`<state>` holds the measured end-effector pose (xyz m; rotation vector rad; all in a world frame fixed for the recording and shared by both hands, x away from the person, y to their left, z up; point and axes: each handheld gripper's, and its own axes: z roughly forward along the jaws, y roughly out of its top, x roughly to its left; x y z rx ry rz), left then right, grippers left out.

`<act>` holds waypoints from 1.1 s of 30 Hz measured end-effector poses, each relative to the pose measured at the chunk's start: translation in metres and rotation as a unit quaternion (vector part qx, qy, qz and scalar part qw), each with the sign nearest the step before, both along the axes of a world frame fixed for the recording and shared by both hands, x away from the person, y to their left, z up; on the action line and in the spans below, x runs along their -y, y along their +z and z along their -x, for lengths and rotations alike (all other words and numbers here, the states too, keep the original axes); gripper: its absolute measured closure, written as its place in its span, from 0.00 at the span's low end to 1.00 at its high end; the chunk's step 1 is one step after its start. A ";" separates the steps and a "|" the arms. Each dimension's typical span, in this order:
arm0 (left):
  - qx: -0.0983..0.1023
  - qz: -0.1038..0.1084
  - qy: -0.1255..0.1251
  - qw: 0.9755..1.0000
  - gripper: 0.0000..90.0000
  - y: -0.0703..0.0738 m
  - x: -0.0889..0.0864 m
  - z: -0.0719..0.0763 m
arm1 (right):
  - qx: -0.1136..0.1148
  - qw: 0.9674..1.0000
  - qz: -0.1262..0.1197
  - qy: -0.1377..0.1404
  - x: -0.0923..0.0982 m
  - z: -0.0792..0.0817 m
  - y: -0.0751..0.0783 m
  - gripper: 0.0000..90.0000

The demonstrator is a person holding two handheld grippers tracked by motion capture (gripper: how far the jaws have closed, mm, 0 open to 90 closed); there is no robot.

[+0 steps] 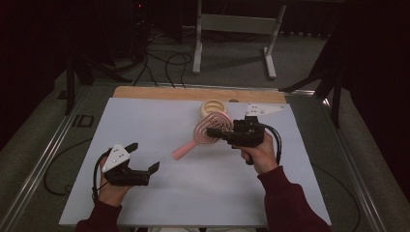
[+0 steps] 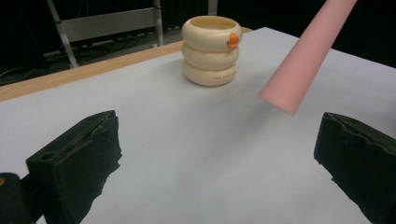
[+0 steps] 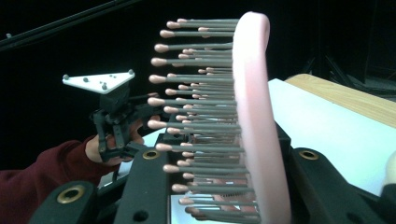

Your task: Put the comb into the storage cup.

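The right gripper (image 1: 218,131) has its 2 fingers clamped on the head of a pink hairbrush (image 1: 202,136), holding it above the white worktop (image 1: 159,121) with the handle slanting down toward the person. In the right gripper view the bristles (image 3: 201,116) point sideways from the pink pad. Just behind the brush head stands a cream ringed holder (image 1: 213,108) of 3 stacked rings with an orange dot. The left gripper (image 1: 143,157), near the front left, holds nothing, its fingers spread wide.
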<state>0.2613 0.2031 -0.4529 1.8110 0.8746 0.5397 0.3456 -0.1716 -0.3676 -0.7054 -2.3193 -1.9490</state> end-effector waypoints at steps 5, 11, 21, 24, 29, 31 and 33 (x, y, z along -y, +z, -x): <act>0.001 -0.018 0.006 1.000 0.01 -0.006 -0.001 0.003 | 0.000 1.000 0.005 -0.008 0.000 -0.004 0.002 0.71; 0.003 -0.014 0.008 1.000 0.01 -0.012 -0.005 0.005 | 0.000 1.000 0.009 -0.016 0.000 -0.008 0.005 0.71; 0.007 -0.005 0.022 1.000 0.01 -0.014 -0.013 0.007 | 0.002 1.000 0.013 -0.027 0.003 -0.014 0.010 0.71; 0.011 -0.006 0.023 1.000 0.01 -0.016 -0.014 0.008 | 0.001 0.999 0.015 -0.031 0.004 -0.016 0.012 0.71; 0.010 -0.008 0.026 1.000 0.01 -0.018 -0.015 0.008 | -0.004 0.999 0.012 -0.038 0.005 -0.019 0.011 0.71; 0.010 -0.007 0.027 1.000 0.01 -0.018 -0.015 0.008 | -0.005 0.999 0.014 -0.041 0.005 -0.022 0.010 0.71; 0.010 -0.007 0.028 1.000 0.01 -0.018 -0.016 0.008 | -0.007 0.999 0.015 -0.044 0.005 -0.025 0.010 0.71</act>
